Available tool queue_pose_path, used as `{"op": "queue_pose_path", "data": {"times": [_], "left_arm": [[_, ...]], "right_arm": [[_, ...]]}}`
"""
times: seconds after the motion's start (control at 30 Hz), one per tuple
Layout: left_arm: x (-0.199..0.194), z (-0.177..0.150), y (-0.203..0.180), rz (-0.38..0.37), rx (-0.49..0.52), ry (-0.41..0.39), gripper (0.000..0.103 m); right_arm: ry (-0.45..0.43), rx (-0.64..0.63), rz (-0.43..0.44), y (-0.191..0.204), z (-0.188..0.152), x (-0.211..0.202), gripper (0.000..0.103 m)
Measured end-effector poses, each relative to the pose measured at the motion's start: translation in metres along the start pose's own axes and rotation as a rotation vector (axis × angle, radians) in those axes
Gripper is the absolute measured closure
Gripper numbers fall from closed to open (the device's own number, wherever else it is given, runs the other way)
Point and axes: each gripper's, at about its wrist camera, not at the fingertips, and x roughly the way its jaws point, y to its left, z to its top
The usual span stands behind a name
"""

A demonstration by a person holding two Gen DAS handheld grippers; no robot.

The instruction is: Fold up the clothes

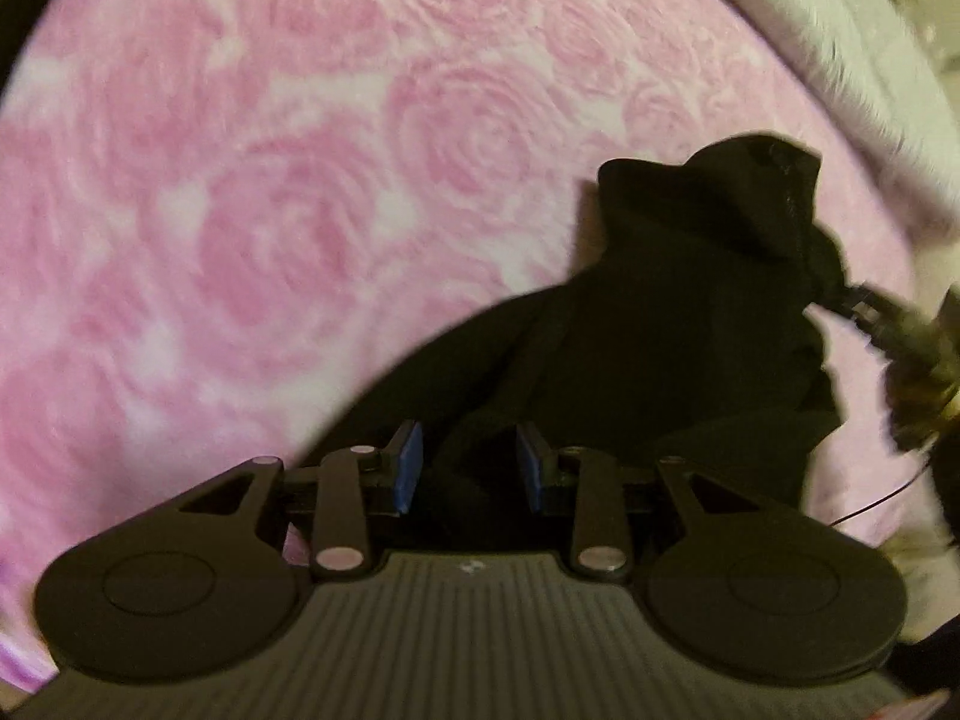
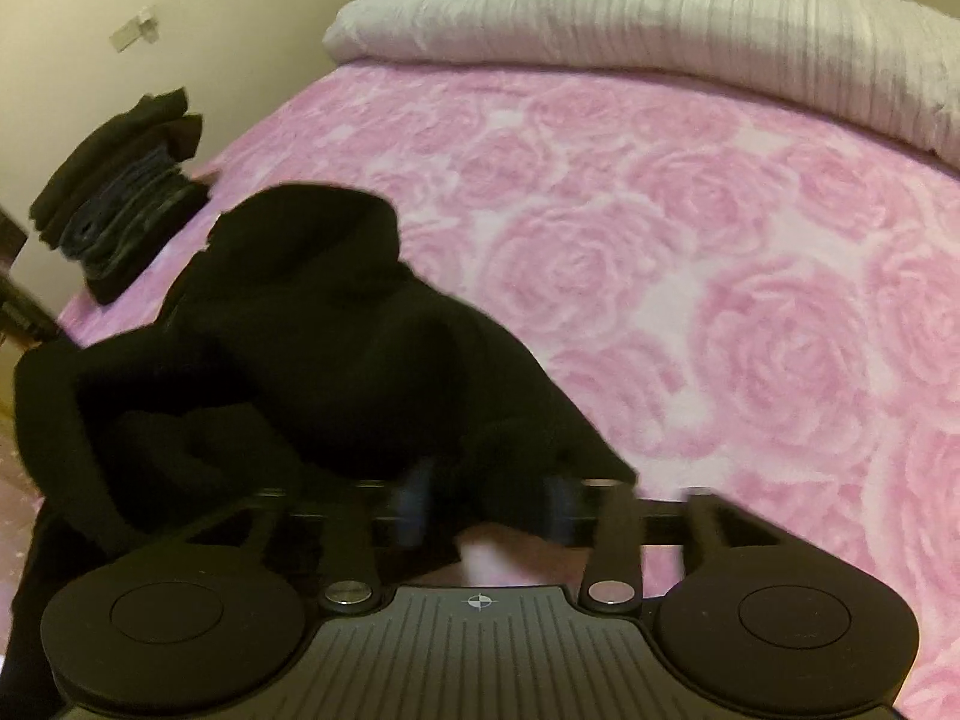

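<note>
Black garment (image 1: 678, 324) in a bunched heap on the pink rose blanket (image 1: 252, 192), near the front edge of the bed. Part of it sticking up in a lump, part trailing down toward both tools.

Left gripper (image 1: 470, 465) right at the near edge of the cloth, blue pads (image 1: 408, 462) apart with black cloth between them — pinching or only around it, cannot tell. Right gripper (image 2: 489, 507) blurry, jaws apart, cloth edge lying across the gap; no clear squeeze to be seen, so likely not holding.

Pile of folded dark clothes (image 2: 120, 204) at the far left corner of the bed. White quilt (image 2: 660, 30) rolled up at the far end.

Probably time to spread the heap flat first. Best to grab two corners or a hem — not the middle lump. Better to pull gently apart and lay flat before any fold. Careful not to pinch the blanket too.
</note>
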Motion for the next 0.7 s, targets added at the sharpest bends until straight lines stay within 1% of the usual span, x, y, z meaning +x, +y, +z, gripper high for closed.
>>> {"op": "queue_pose_path", "data": {"times": [0.03,0.1,0.17,0.23,0.27,0.3,0.33,0.37,0.4,0.43,0.5,0.57,0.6,0.67,0.7], "left_arm": [[0.001,-0.003,0.004,-0.032,-0.047,-0.008,0.074],[0.001,-0.009,0.011,-0.085,-0.141,-0.026,0.074],[-0.001,-0.013,0.013,-0.108,-0.196,-0.05,0.075],[-0.003,-0.018,0.01,-0.117,-0.217,-0.057,0.075],[-0.004,-0.021,0.008,-0.121,-0.227,-0.061,0.079],[-0.002,-0.025,0.004,-0.11,-0.224,-0.057,0.086],[0.0,-0.028,-0.001,-0.099,-0.221,-0.054,0.101],[-0.001,-0.03,-0.009,-0.066,-0.179,-0.065,0.101],[-0.002,-0.033,-0.017,-0.034,-0.137,-0.075,0.101],[-0.003,-0.035,-0.026,-0.001,-0.095,-0.086,0.101],[-0.018,-0.033,-0.043,0.073,-0.009,-0.148,0.101],[-0.04,-0.028,-0.06,0.138,0.063,-0.245,0.101],[-0.056,-0.023,-0.072,0.183,0.119,-0.304,0.101],[-0.083,-0.017,-0.098,0.249,0.238,-0.405,0.101],[-0.1,-0.013,-0.114,0.257,0.287,-0.459,0.101]], "right_arm": [[-0.012,0.001,0.003,0.0,0.001,-0.001,0.038],[-0.027,-0.001,-0.011,0.002,0.004,0.002,0.038],[-0.031,-0.012,-0.022,0.004,0.007,0.007,0.038],[-0.046,-0.029,-0.039,0.006,0.01,0.011,0.039],[-0.047,-0.037,-0.044,0.007,0.012,0.013,0.044],[-0.03,-0.04,-0.058,0.008,0.013,0.016,0.075],[-0.014,-0.042,-0.072,0.008,0.013,0.019,0.094],[-0.007,-0.039,-0.083,0.008,0.013,0.019,0.094],[-0.002,-0.038,-0.096,0.009,0.012,0.018,0.097],[-0.012,-0.055,-0.121,0.014,0.011,0.015,0.097],[-0.05,-0.073,-0.179,0.023,0.01,0.003,0.098],[-0.122,-0.061,-0.249,0.032,0.01,-0.021,0.098],[-0.162,-0.053,-0.283,0.036,0.011,-0.034,0.099],[-0.236,-0.053,-0.355,0.049,0.013,-0.065,0.099],[-0.27,-0.06,-0.386,0.058,0.014,-0.081,0.099]]}}
